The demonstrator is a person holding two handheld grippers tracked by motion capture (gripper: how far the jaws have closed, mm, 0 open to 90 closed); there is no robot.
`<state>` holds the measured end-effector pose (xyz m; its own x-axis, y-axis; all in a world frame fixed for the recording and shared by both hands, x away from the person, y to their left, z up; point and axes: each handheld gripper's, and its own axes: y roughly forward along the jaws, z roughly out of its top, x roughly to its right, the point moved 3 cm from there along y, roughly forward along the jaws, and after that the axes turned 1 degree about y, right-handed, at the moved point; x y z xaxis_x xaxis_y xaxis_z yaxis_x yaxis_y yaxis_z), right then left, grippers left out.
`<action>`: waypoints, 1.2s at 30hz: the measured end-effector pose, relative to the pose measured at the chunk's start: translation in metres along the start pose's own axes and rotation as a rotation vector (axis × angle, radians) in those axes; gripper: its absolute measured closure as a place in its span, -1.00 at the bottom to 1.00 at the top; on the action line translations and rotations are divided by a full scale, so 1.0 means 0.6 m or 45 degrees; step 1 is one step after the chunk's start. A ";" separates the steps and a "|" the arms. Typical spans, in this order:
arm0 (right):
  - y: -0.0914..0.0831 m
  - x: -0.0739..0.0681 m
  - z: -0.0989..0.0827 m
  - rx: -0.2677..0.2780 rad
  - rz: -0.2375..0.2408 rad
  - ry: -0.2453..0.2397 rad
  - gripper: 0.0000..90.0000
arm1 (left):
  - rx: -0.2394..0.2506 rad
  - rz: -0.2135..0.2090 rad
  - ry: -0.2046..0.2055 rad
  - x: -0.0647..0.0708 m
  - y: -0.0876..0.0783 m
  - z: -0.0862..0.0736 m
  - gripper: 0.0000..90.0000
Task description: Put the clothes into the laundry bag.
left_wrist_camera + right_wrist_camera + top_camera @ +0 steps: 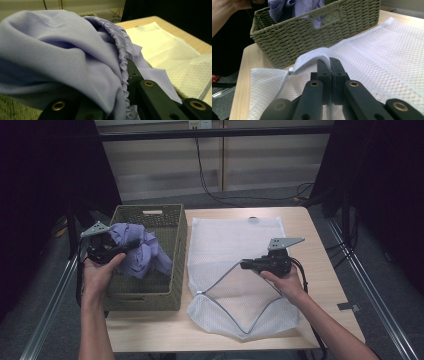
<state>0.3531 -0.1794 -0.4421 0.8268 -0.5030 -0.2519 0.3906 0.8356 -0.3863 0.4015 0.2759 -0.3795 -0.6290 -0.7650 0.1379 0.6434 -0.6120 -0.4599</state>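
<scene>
Lavender cloth [140, 251] is hanging bunched over the woven basket [172, 290] at the desk's [320, 255] left, pinched between the left gripper's [106, 247] fingers. The right gripper's [246, 265] fingers are clamping the white mesh bag's [235, 240] opened rim, lifting it beside the basket.

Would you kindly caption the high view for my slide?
Left tongs lift purple cloth over basket; right tongs hold mesh bag open.
</scene>
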 end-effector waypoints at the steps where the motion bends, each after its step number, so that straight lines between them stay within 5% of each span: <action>1: 0.000 0.000 0.000 0.000 0.000 0.000 0.97 | 0.014 -0.002 -0.004 0.001 -0.002 0.002 0.80; 9: -0.003 0.001 0.002 0.007 -0.005 0.000 0.97 | 0.065 -0.017 -0.023 0.003 -0.009 0.007 0.80; 36: -0.005 0.000 0.006 0.015 0.003 -0.004 0.97 | 0.222 -0.034 0.084 0.045 -0.068 0.060 0.79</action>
<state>0.3536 -0.1812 -0.4380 0.8289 -0.5004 -0.2502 0.3933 0.8392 -0.3755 0.3740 0.2732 -0.3253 -0.6704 -0.7368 0.0880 0.6883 -0.6618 -0.2972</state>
